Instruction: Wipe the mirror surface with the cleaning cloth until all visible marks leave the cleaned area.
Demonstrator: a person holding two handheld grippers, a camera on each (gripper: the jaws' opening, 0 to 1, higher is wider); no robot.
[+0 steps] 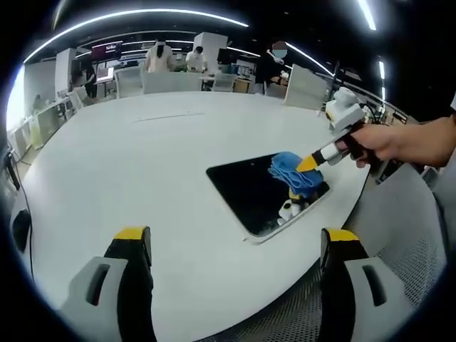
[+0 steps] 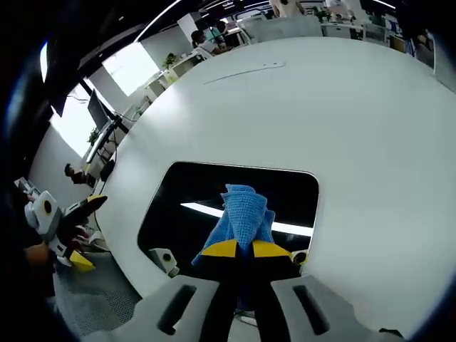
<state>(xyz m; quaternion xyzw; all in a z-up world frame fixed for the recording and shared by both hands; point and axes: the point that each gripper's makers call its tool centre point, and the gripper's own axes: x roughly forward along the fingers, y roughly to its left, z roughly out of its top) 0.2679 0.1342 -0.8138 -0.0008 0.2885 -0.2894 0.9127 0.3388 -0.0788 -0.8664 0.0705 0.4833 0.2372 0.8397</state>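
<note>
Two grippers over a white table (image 1: 128, 164), one wiping a mirror (image 1: 246, 192) with a blue cloth (image 1: 292, 173)
In the right gripper view the right gripper (image 2: 246, 249) has its jaws clamped together on the cloth (image 2: 242, 217), which is pressed onto the dark mirror (image 2: 192, 199) near the table (image 2: 342, 107) edge; the left gripper view shows that gripper (image 1: 311, 164) held by a hand (image 1: 388, 142) coming in from the right, while the left gripper (image 1: 235, 239) hangs above bare tabletop, jaws wide apart, holding nothing
</note>
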